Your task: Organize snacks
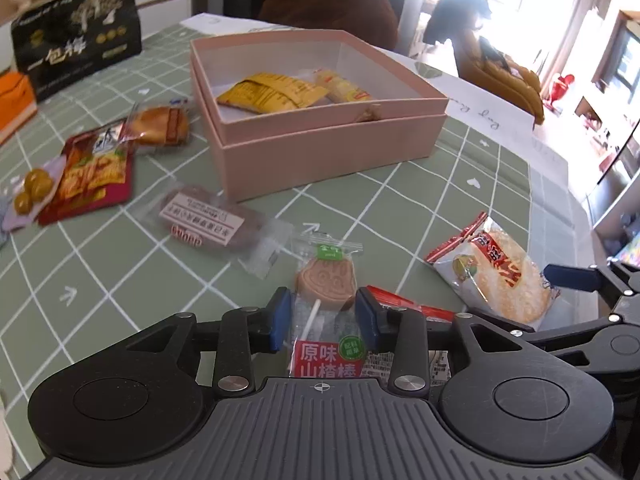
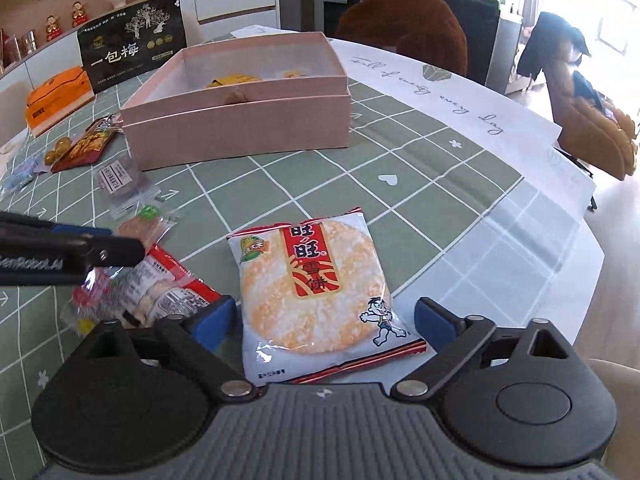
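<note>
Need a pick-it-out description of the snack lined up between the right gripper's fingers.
Start at the pink box on the green checked tablecloth, then come toward the camera. The rice cracker packet lies flat between the fingers of the open right gripper. Unlike its neighbours, it shows a large round pale cracker, a red label and a cartoon boy.

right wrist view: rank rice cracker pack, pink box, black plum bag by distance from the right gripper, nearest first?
From the right gripper:
1. Rice cracker pack, flat on the tablecloth between the open fingers.
2. Pink box, mid-table, up and left of the pack.
3. Black plum bag, standing behind the box's left corner at the table's far edge.
</note>
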A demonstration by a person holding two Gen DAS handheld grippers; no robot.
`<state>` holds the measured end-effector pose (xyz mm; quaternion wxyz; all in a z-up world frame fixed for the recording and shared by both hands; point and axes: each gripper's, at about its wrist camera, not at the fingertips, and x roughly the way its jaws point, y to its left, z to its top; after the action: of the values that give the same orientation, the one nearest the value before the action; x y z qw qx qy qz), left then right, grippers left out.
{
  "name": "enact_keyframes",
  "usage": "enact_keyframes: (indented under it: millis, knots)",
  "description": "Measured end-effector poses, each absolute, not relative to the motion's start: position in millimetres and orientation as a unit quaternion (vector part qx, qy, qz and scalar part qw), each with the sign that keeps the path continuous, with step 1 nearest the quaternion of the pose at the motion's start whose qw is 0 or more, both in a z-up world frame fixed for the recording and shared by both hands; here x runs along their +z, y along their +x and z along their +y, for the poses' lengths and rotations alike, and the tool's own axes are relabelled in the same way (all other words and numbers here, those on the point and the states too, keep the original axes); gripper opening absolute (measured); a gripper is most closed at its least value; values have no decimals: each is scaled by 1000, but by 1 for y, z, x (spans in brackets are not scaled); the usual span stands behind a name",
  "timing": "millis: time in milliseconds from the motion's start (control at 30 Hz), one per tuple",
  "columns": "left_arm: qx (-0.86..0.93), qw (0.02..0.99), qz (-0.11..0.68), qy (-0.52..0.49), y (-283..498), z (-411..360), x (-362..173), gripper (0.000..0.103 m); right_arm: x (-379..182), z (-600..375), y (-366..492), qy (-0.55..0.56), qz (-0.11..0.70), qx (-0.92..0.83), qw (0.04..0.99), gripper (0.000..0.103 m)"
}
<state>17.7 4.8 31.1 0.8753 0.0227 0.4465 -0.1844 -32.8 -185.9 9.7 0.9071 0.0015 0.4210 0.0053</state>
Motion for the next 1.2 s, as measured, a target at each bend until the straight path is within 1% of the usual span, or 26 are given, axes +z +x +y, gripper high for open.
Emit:
enact_keyframes:
  millis: [67,100,200,333,367,433,500,633,767,867,967,1033,1100,1200]
  knots:
    - [-179,876,448,13,16,11,32,39,8,-188,-32,5,421,1,907,103]
    - [-168,878,448,7,15,16,32,36,8,-189,-33,4,419,0,908,103]
    - [-128,883,451,-6,7,32,34,33,7,-188,-33,3,415,1,910,103]
    - [-119,881,458,-20,-2,46,33,33,5,-186,-34,6,404,-4,915,103]
    - [-122,880,458,-16,-1,46,34,33,4,-185,-35,7,399,-7,917,103]
    - [-134,878,458,-5,2,41,34,38,3,-184,-38,9,388,-11,922,103]
    - [-148,875,460,0,8,33,34,44,1,-182,-41,9,376,-14,926,103]
    - [-159,878,452,16,13,19,32,47,0,-182,-43,9,371,-13,929,103]
    - [-182,874,451,-1,17,20,31,54,0,-182,-44,8,368,-12,930,103]
    - [-195,871,451,-12,19,25,30,54,-1,-182,-45,9,367,-13,930,103]
    - [-167,878,448,-8,20,29,31,45,-1,-181,-45,9,367,-13,930,103]
    - [-158,881,445,-14,21,31,31,44,-1,-181,-45,9,367,-13,930,103]
    - [-174,879,445,-10,21,29,30,52,-1,-181,-45,9,367,-13,930,103]
    - [-196,875,442,-1,21,22,30,54,-1,-182,-45,9,366,-13,930,103]
